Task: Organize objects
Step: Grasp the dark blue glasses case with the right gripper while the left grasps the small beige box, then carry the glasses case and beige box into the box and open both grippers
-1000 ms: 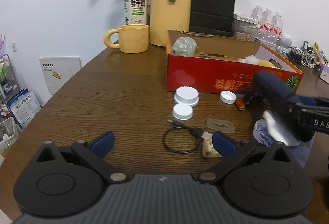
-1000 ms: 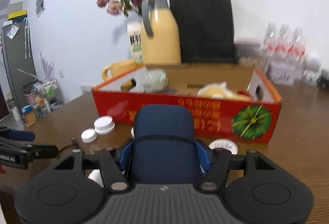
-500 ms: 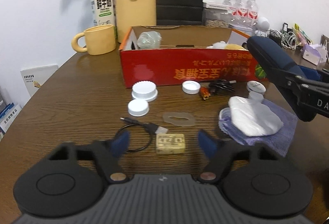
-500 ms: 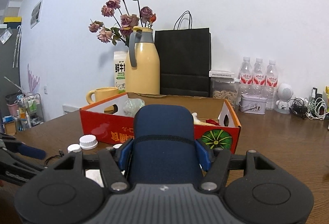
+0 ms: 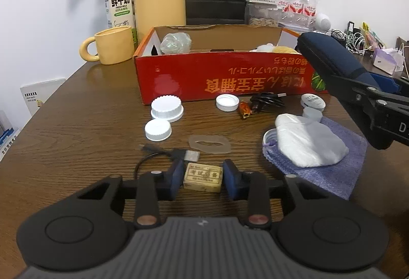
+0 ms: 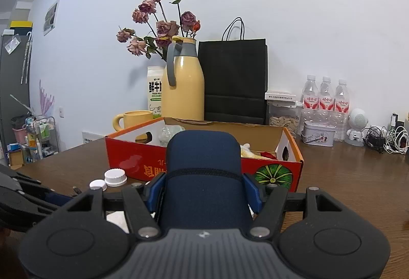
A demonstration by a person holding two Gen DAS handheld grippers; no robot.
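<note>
My left claw (image 5: 203, 178) is down on the brown wooden table (image 5: 84, 125), jaws closing, with the small tan rectangular eraser block (image 5: 203, 177) between the blue pads. Left pad looks to be touching its end; right pad is just beside the other end, and I can't tell if it touches. Block lies flat near the table's near edge, just in front of the black looped USB cable (image 5: 163, 155).

My right claw (image 6: 204, 192) is clamped on the dark navy zippered fabric case (image 6: 204, 176), pads pressing both sides. The case is off the table and points at the red cardboard box (image 6: 143, 164).

Left view only: the clutter in front of the box. It shows the translucent oval ring (image 5: 209, 144), the white bag on a purple knitted cloth (image 5: 340, 174), a third white cap, an orange bit and a black cord. It also shows the case from the side.

Right view only: the dried pink roses (image 6: 163, 23) in full, the box's pumpkin print and the table's far right edge with chargers. My left claw shows only as a dark edge at lower left. Eraser not visible there.

Both views show two white ridged caps (image 5: 166, 107) left of the box front.
</note>
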